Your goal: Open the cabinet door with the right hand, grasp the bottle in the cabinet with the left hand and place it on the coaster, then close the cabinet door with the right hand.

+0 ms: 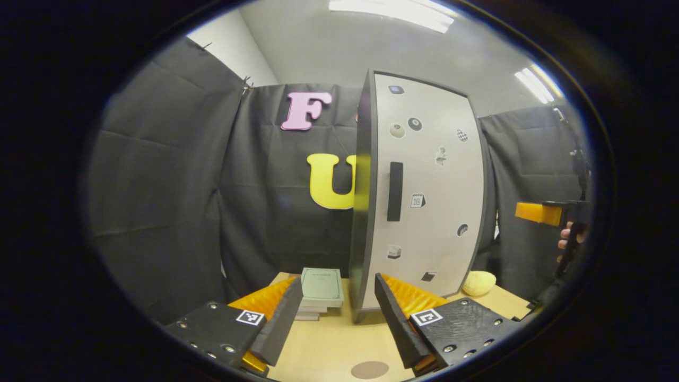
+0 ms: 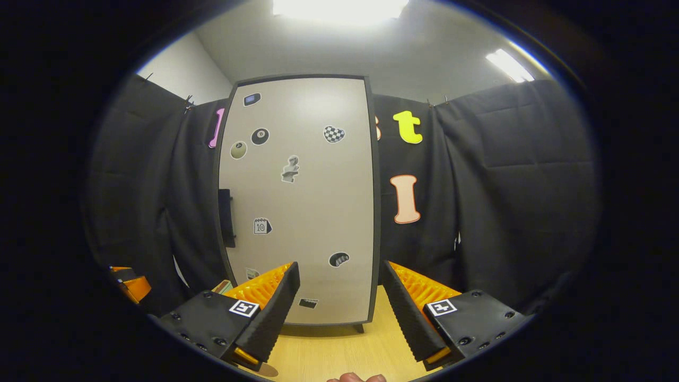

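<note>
Cabinet door (image 2: 297, 201) closed, ahead of my right hand-held gripper (image 2: 339, 313), my left hand-held gripper (image 1: 333, 318) near coaster (image 1: 370, 369), both spread wide, empty

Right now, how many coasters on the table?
1: a round brown coaster at the table's near edge, in front of the closed cabinet. The cabinet may hide others behind it.

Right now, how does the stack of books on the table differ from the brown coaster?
The stack of books is rectangular and stands raised in layers, with a pale green cover on top; the coaster is a flat brown disc. The books sit far back, left of the cabinet, while the coaster lies at the near edge of the left gripper view. Both rest on the light wooden table.
</note>
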Tool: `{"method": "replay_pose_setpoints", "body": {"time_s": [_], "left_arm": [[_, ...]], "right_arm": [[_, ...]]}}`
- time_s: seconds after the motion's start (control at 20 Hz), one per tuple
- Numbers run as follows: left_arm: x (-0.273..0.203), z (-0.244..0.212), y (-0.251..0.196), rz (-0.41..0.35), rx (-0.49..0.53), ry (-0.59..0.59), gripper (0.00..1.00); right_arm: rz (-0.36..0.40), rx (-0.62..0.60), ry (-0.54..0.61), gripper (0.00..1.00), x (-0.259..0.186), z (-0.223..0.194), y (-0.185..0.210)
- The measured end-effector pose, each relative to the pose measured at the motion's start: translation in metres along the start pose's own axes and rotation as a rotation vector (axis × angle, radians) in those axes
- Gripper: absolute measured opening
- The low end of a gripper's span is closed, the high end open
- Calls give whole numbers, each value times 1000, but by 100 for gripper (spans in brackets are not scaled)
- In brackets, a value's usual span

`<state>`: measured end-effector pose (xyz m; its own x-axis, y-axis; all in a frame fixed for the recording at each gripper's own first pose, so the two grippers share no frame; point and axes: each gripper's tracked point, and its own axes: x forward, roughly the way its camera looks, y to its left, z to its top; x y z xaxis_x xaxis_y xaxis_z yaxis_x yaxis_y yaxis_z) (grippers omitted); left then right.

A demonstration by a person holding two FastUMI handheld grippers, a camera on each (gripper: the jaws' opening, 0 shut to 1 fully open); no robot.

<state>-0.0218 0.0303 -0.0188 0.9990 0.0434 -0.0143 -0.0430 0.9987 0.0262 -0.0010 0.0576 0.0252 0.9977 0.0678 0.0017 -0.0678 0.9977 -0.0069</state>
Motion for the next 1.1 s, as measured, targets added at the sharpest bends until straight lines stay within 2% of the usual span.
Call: {"method": "replay_pose_setpoints", "body": {"time_s": [0.05,0.45,0.65,0.7,0.75,0.85,1.1], "left_arm": [[0,-1,1,3,-2,3,84],[-8,-17,27,62,-27,28,82],[-13,-28,47,106,-41,44,84],[-12,-31,53,118,-45,49,84],[-13,-33,58,128,-51,55,84],[-16,-37,73,152,-60,66,84],[-22,-51,113,229,-87,84,82]], "right_arm": [[5,-2,-6,99,2,5,4],[109,-9,-45,99,35,51,63],[176,-33,-57,99,55,67,107],[194,-37,-57,94,60,71,120],[215,-38,-61,99,65,72,132],[249,-28,-106,99,76,83,156],[267,-12,-107,99,113,83,202]]}}
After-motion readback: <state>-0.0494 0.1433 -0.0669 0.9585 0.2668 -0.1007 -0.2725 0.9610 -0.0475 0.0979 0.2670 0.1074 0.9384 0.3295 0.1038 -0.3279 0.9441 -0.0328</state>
